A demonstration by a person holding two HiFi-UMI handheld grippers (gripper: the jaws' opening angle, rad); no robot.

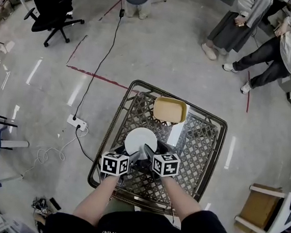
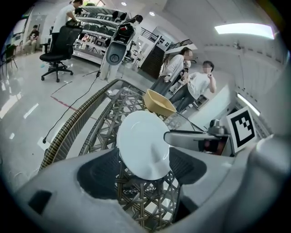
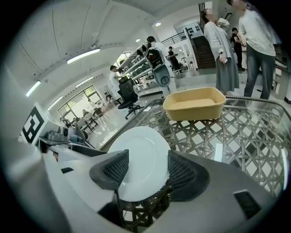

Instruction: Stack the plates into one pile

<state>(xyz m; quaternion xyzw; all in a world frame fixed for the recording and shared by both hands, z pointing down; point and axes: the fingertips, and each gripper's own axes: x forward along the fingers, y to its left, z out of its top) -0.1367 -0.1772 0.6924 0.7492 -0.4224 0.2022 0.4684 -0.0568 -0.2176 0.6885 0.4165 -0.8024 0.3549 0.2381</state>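
Left gripper (image 2: 144,166): jaws spread, near rim of 1 white plate (image 1: 140,137) between them. Plate lies flat, middle of lattice table (image 1: 208,165). Right gripper (image 3: 146,170): jaws also spread, flanking the same rim. 1 yellow dish (image 1: 169,109) sits beyond, apart from the plate.

A black office chair (image 1: 51,7) stands well apart from a white power strip (image 1: 77,123)

white plate (image 1: 139,137): near rim hidden under left gripper (image 1: 136,156) and right gripper (image 1: 148,152) | standing person (image 1: 242,18): head cut off by top edge | table (image 1: 114,131): near rim partly behind forearms (image 1: 98,198)
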